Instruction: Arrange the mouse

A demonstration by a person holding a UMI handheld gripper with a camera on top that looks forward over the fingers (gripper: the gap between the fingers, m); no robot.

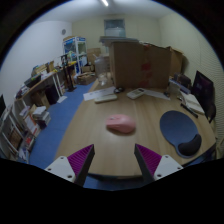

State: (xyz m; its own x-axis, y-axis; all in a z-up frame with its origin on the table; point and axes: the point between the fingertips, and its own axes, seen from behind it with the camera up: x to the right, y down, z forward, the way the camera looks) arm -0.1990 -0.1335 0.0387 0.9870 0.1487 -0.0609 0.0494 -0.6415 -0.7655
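A pink mouse (119, 125) lies on the light wooden table (95, 135), beyond my fingers and roughly midway between them, slightly blurred. A dark blue mouse mat (180, 129) with a black wrist rest (189, 147) lies on the table to the right of the mouse. My gripper (114, 160) is open and empty; its purple pads (79, 160) stand wide apart above the near part of the table, well short of the mouse.
A keyboard (103, 96) and papers (138, 93) lie at the table's far side. A brown cardboard box (140, 62) stands behind them. Books or boxes (192, 103) and a dark monitor (204, 88) sit at the right. Shelves (30, 105) line the left wall past a blue floor (60, 115).
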